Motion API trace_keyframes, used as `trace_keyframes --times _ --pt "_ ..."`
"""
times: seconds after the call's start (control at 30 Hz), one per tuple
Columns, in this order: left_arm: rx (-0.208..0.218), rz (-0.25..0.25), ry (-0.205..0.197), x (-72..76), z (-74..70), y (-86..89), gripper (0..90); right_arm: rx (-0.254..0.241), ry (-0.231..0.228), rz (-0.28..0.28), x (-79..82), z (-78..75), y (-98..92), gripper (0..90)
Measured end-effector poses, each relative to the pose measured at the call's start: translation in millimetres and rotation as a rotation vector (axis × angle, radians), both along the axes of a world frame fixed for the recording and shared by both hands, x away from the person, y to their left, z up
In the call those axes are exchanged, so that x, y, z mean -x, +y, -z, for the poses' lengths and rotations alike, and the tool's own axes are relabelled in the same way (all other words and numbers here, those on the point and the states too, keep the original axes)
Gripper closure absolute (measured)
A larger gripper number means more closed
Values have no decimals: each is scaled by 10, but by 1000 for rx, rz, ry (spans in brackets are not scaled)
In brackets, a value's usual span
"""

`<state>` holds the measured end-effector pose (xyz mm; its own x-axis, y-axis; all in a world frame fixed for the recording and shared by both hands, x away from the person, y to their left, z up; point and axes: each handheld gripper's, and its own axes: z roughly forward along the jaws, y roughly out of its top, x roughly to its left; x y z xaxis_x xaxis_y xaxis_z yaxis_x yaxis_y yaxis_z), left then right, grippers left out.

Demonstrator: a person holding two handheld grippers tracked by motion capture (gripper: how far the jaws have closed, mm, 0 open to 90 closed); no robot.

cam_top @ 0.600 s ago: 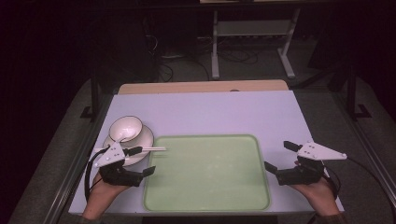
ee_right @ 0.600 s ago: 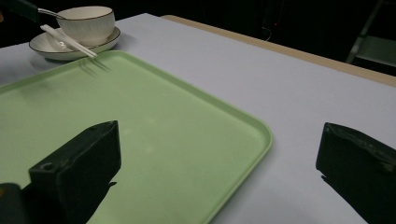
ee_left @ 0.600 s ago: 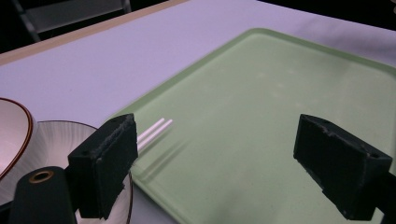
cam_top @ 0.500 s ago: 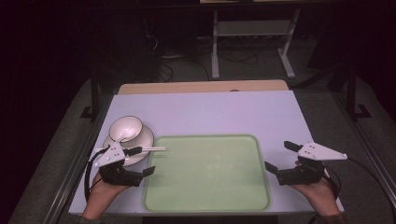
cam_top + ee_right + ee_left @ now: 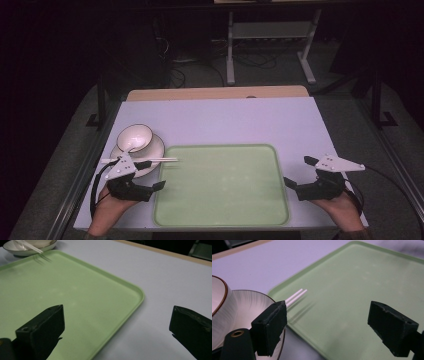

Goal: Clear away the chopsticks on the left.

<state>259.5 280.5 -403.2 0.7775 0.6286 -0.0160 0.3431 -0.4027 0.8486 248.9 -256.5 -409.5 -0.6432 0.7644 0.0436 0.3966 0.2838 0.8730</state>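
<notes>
Holding both grippers low at the near edge, I note the following.

Tray: green tray (image 5: 222,210) lies flat at the table's centre-near, bare inside; its rim runs between my two grippers.
Saucer and bowl: white saucer (image 5: 155,145) at 10 o'clock from the tray, just beside its corner; white bowl (image 5: 135,136) sits on it.
Chopsticks: white chopsticks (image 5: 162,160) rest across the saucer, tips reaching over the tray's rim toward 3 o'clock. In the left gripper view their tips (image 5: 298,294) show past my left jaw.
In the way: saucer rim sits close against my left jaw in the left gripper view; whether it touches I cannot tell.
Left gripper: left gripper (image 5: 150,187) at 9 o'clock of the tray, pointing toward 3 o'clock, jaws spread wide, nothing between them.
Right gripper: right gripper (image 5: 300,175) at 3 o'clock of the tray, pointing toward 10 o'clock; jaws spread, straddling the tray's corner from above, gripping nothing.
Hands: left hand (image 5: 107,212) and right hand (image 5: 340,205) come in from 6 o'clock, low over the table (image 5: 225,120).
</notes>
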Motion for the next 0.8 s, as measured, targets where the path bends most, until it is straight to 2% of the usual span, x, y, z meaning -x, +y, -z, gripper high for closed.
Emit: trace_keyframes --times 0.33,0.5,0.8 --pt "-14 -9 40 -35 66 33 237 31 50 25 14 126 -51 0" --pt "-28 -16 51 -40 90 36 330 47 70 48 46 200 -124 0" --pt "-44 -34 85 -95 112 44 570 54 102 60 81 311 -146 0"
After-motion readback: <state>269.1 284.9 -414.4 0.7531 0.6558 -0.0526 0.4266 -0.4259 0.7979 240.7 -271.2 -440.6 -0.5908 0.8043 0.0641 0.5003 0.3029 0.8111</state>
